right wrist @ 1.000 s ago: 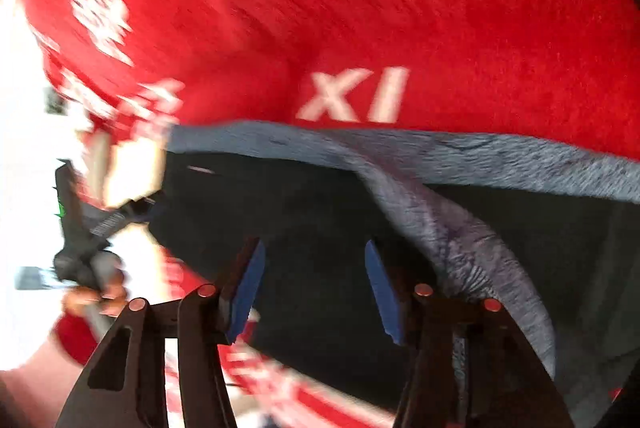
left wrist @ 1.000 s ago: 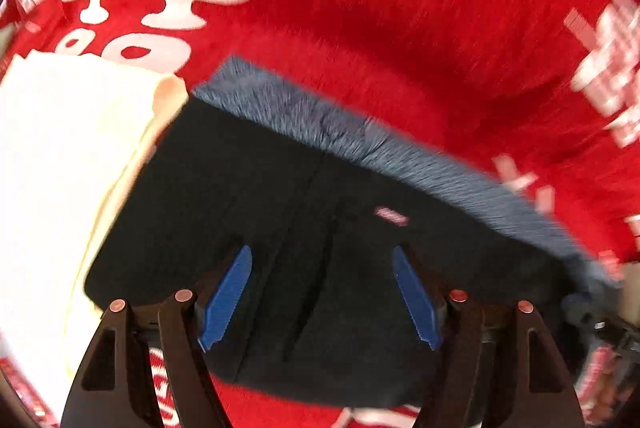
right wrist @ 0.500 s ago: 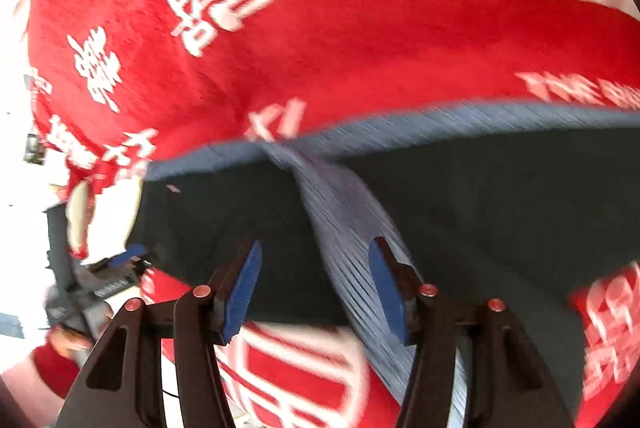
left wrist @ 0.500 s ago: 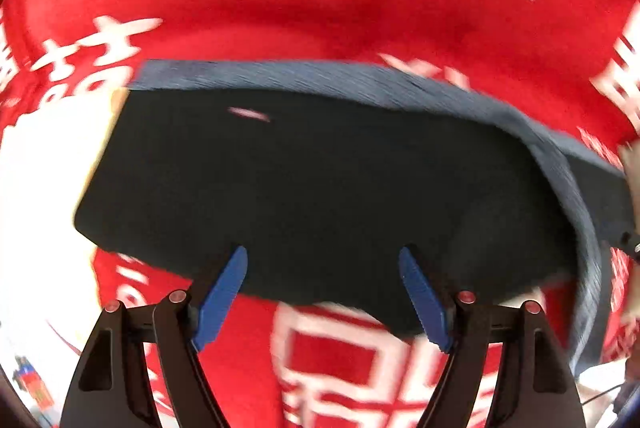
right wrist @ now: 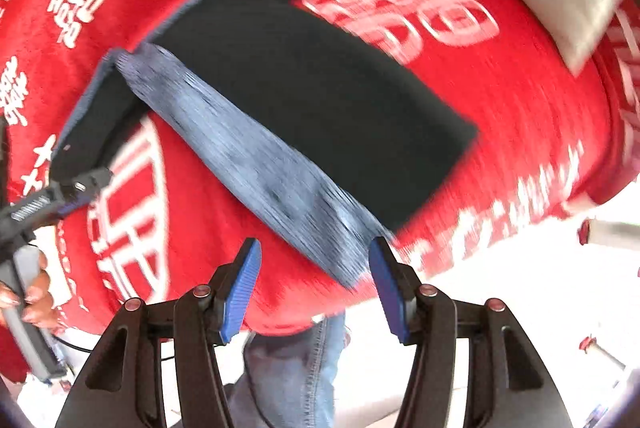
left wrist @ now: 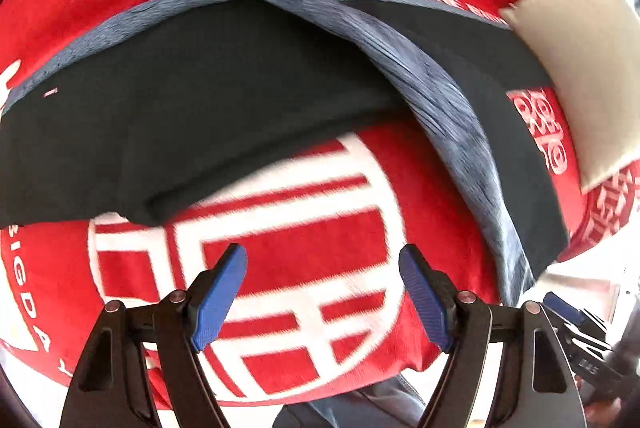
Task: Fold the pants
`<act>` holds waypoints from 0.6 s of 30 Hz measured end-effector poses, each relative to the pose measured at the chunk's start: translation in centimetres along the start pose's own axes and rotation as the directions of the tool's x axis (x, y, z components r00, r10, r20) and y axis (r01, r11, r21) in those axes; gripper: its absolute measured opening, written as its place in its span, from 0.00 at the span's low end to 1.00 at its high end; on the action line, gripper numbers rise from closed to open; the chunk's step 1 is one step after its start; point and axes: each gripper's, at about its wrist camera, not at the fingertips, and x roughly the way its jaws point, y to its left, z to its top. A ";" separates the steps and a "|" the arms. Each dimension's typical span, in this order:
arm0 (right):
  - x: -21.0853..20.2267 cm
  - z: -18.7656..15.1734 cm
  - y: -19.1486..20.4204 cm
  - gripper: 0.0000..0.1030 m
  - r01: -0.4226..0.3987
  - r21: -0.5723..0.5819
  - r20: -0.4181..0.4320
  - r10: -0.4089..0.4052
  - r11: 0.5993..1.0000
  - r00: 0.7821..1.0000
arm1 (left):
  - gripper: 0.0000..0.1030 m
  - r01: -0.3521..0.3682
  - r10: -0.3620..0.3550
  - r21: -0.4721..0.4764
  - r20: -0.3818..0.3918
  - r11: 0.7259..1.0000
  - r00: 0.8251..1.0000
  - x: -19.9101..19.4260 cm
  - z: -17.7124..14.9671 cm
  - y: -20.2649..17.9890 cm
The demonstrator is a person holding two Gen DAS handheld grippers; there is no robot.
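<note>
Only the right wrist view shows the person's hand (right wrist: 34, 302); both the left gripper (left wrist: 323, 298) and right gripper (right wrist: 316, 290), gaping and empty, now hang past the pants (left wrist: 224, 108) they earlier hovered over, the left's jaws having just widened.

The pants (left wrist: 248, 116) lie spread on the blanket (left wrist: 304, 268), one strip folded back across them. A pillow (left wrist: 576, 68) rests on the blanket beyond the pants, at the right.

Left hand-held gripper (left wrist: 323, 298) points steeply down, blue pads spread wide, nothing between them; its jaws have just been opening. Right hand-held gripper (right wrist: 314, 286) likewise aimed downward, pads parted somewhat less, gap empty. In the right wrist view, a hand (right wrist: 30, 298) grips the left tool's handle at the left edge.
</note>
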 end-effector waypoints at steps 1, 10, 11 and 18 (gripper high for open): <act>0.2 -0.7 -0.7 0.58 0.001 0.012 0.004 -0.001 1.000 1.000 | 0.77 -0.004 0.004 0.007 -0.004 1.000 1.000 0.0 -0.5 -0.4; 3.0 -2.1 -3.6 0.58 -0.155 0.064 0.014 0.154 0.986 0.988 | 0.77 -0.019 0.020 0.018 -0.058 1.000 0.998 0.8 -3.5 -0.9; 3.2 -2.1 -3.7 0.58 -0.174 0.068 0.014 0.174 0.982 0.985 | 0.77 -0.020 0.021 0.016 -0.063 1.000 0.998 1.0 -3.6 -0.9; 2.7 -0.3 -3.5 0.06 -0.308 0.099 -0.007 0.310 0.946 0.951 | 0.77 -0.051 0.052 0.005 -0.089 0.999 0.995 2.3 -2.5 -3.4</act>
